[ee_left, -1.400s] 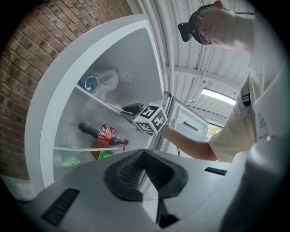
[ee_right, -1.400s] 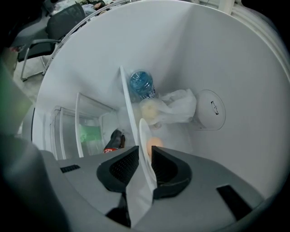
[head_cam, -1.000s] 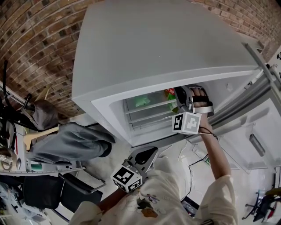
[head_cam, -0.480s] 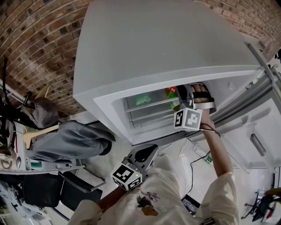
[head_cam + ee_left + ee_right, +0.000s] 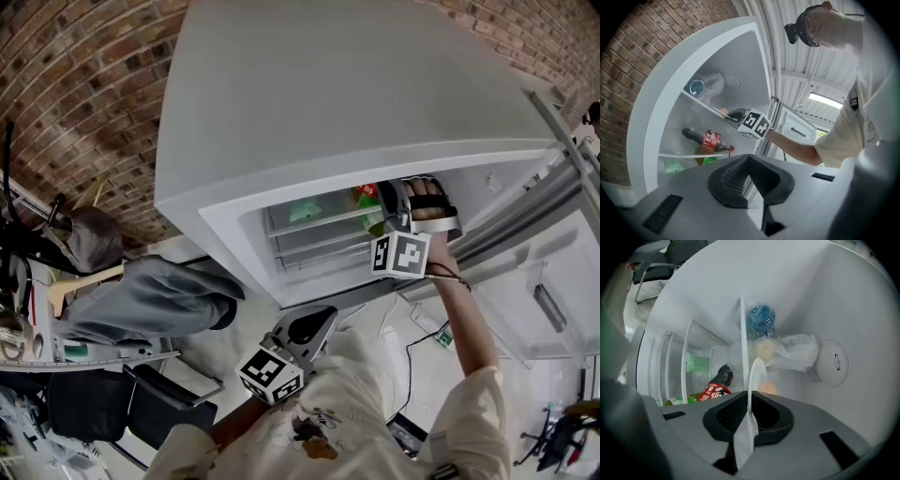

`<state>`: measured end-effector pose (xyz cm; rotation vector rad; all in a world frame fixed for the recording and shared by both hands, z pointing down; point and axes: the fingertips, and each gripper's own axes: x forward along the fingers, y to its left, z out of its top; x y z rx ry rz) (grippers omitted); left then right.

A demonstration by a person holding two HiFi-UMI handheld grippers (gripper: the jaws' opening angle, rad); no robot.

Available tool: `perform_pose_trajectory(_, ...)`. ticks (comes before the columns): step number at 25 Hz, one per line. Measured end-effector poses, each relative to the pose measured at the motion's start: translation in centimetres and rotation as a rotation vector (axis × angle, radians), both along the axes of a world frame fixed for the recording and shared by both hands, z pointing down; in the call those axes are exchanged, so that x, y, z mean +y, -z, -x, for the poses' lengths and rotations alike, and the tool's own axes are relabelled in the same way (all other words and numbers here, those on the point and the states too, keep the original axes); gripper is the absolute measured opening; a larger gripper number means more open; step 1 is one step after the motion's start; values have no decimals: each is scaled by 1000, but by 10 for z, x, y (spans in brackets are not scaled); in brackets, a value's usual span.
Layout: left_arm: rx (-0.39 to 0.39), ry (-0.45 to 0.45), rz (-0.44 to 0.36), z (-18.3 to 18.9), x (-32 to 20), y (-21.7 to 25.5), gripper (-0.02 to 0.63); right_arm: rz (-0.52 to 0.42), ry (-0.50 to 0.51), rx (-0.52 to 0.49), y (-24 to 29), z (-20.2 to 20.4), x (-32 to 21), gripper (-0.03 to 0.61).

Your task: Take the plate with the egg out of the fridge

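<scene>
Right gripper [image 5: 749, 406] slightly deeper in fridge [image 5: 328, 112], fingers [image 5: 732, 414] pinching plate [image 5: 757, 373], egg [image 5: 768, 388] only in its view; left gripper [image 5: 749, 161] fingers together.

Plate [image 5: 757, 373]: smooth, glossy white. My right gripper [image 5: 749, 409] pads [image 5: 732, 414]: matt black, ribbed. Fridge [image 5: 328, 103]: smooth white, satin. Bag [image 5: 799, 352]: thin crinkled clear plastic. Wall [image 5: 75, 84]: rough brick.

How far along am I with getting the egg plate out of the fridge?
Done: fridge open, right gripper inside. In hand: its fingers are shut on the plate rim, egg on it. Left: draw the plate out; it sits on the shelf inside. Left gripper hangs outside, shut, empty.
</scene>
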<state>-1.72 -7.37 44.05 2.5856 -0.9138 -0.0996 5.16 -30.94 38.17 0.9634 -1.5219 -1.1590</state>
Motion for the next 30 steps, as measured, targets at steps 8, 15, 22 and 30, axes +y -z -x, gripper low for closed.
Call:
perform_pose_trajectory(8,4,5,-9,1,1,3,8,-3,-1,17,5,0,0,18)
perform_pose_trajectory(15,7,10,-4,2,1,2,8,0,8,29,4,1,3,17)
perform_pose_trajectory(22,11,11,-10,2,2,2,8,-6,15,36,4,1,9,17)
perform_pose_trajectory(30,12,17,3,6,5,1,8,-18,19,42,4,-2,18,17)
